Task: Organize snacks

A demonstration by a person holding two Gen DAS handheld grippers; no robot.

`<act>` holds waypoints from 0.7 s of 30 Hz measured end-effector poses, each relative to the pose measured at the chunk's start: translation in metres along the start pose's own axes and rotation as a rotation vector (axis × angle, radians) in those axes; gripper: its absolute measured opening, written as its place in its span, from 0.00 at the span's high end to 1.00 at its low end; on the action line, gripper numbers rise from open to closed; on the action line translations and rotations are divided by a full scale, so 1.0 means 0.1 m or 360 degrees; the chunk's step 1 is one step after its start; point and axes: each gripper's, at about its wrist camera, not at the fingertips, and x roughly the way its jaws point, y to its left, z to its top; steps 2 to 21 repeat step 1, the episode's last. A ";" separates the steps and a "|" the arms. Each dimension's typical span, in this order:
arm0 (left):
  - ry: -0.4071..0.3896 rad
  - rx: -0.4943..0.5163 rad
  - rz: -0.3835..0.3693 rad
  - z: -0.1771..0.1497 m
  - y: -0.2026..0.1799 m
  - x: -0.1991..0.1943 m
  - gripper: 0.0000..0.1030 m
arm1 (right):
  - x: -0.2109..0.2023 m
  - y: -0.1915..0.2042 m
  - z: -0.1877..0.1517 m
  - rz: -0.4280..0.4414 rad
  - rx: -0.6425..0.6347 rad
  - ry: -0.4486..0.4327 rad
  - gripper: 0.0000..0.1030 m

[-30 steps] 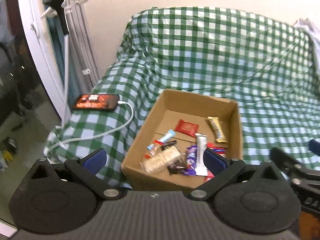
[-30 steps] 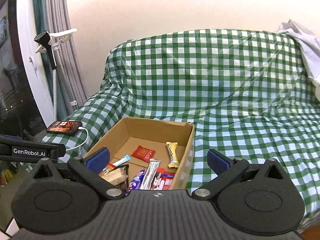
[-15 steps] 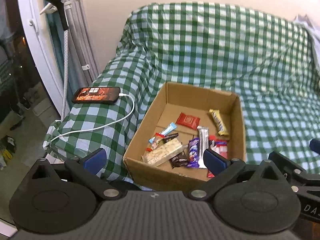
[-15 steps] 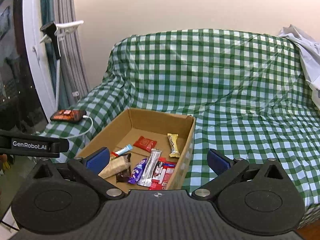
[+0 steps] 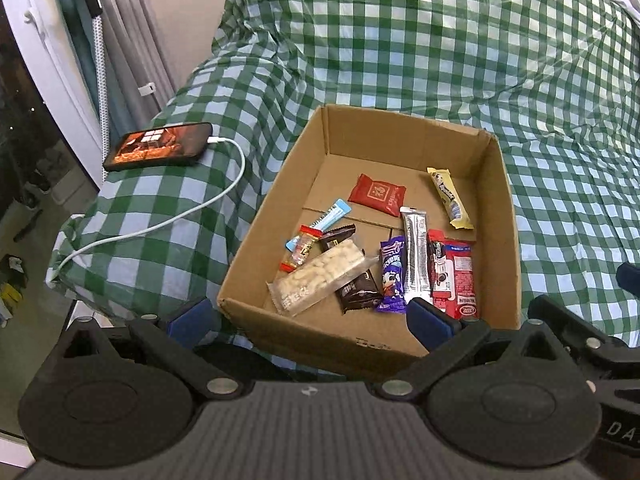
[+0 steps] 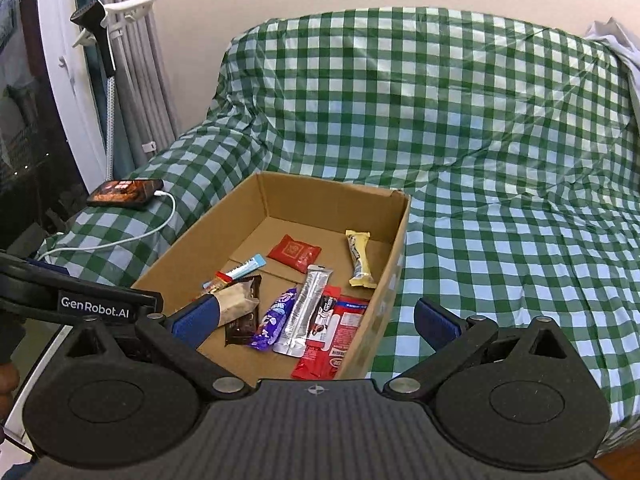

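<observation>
Every wrapped snack [image 5: 416, 256] in view lies loose inside the open brown cardboard box [image 5: 276, 200] on the green checked cover; none is outside. The left gripper [image 5: 308, 320] and right gripper [image 6: 316, 320] hover spread, empty. Whether sorting remains is unclear.

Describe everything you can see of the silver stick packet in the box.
The silver stick packet is a long, narrow, shiny foil-like sachet with crimped ends, lying flat on the cardboard box floor, lengthwise toward the far wall. The purple wrapper lies along its left side, the dark sachet along its right. Neither gripper touches it.
</observation>
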 end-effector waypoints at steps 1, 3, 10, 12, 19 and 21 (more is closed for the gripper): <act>0.0010 0.0008 0.0004 0.01 -0.02 0.02 0.00 | 0.04 -0.01 0.00 0.0007 0.0009 0.0016 0.00; 0.0010 0.0008 0.0004 0.01 -0.02 0.02 0.00 | 0.04 -0.01 0.00 0.0007 0.0009 0.0016 0.00; 0.0010 0.0008 0.0004 0.01 -0.02 0.02 0.00 | 0.04 -0.01 0.00 0.0007 0.0009 0.0016 0.00; 0.0010 0.0008 0.0004 0.01 -0.02 0.02 0.00 | 0.04 -0.01 0.00 0.0007 0.0009 0.0016 0.00; 0.0010 0.0008 0.0004 0.01 -0.02 0.02 0.00 | 0.04 -0.01 0.00 0.0007 0.0009 0.0016 0.00; 0.0010 0.0008 0.0004 0.01 -0.02 0.02 0.00 | 0.04 -0.01 0.00 0.0007 0.0009 0.0016 0.00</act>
